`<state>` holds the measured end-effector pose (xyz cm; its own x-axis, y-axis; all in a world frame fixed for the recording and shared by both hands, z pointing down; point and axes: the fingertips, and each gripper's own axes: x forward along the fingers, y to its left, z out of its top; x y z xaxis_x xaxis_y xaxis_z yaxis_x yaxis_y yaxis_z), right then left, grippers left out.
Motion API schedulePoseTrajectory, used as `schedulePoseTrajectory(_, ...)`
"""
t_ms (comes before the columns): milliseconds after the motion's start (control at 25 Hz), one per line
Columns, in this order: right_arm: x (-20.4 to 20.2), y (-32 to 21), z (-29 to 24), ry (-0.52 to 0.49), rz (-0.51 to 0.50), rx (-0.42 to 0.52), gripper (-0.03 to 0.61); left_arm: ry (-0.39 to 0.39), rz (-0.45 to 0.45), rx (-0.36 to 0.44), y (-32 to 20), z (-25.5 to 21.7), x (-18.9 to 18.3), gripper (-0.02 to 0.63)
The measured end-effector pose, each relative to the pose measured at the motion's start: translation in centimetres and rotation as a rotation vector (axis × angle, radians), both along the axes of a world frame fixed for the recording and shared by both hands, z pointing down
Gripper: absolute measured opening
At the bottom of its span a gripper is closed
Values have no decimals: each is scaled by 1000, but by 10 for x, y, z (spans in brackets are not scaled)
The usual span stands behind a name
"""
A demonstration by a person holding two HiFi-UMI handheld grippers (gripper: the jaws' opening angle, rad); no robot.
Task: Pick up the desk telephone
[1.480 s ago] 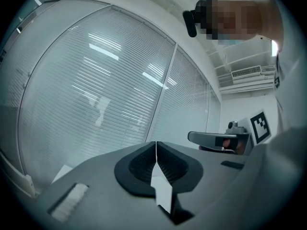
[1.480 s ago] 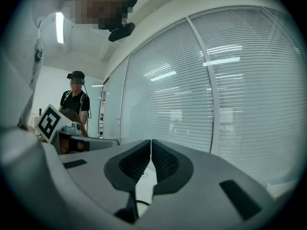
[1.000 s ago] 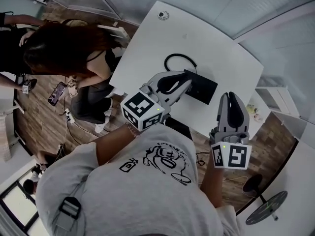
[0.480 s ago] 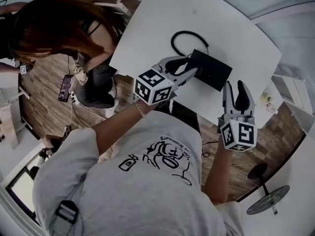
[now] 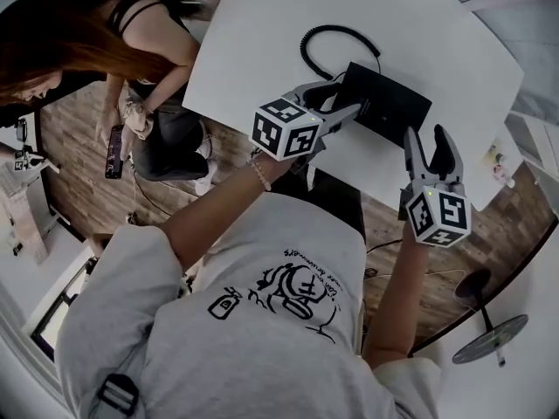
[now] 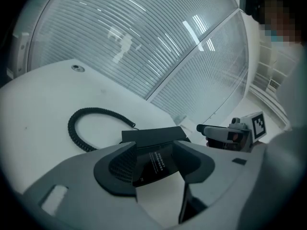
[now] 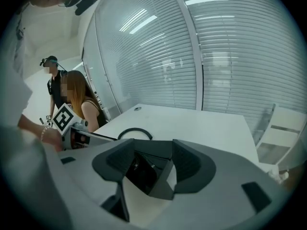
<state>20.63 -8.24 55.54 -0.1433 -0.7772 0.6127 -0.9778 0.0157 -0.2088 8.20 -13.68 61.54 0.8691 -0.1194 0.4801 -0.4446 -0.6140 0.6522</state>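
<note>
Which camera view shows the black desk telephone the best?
The head view: the desk telephone lies almost whole on the white table, seen from above. Each gripper view shows only part of it, beyond the jaws of the left gripper or right gripper, which have just been opening and press on nothing.

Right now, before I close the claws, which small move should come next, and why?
Probably push both claws slightly further onto the telephone. The left claw and right claw have just been opening; each frames one edge of it, but no pad seems to press it yet.
</note>
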Motion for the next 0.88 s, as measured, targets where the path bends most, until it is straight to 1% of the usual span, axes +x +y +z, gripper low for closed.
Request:
schedulePoseTrajectory(80,0,3,14,-17,7,-23,215,-12,-2,-30,2,14,0,221)
schedulePoseTrajectory(320,0,8,45,-72,29,-64,235,-43,-8,-75,4,41,3,275)
schedulePoseTrajectory(480,-4,10,61,-119,32,-87,241,-30,-24,-108,4,49,7,284)
schedulePoseTrajectory(640,-8,11,71,-142,14,-102,241,-30,-33,-149,6,55,9,284)
schedulePoseTrajectory(800,-7,11,74,-155,12,-103,239,-53,-18,-130,8,59,11,284)
schedulePoseTrajectory(880,-7,12,75,-158,18,-110,239,-63,-14,-135,8,60,10,284)
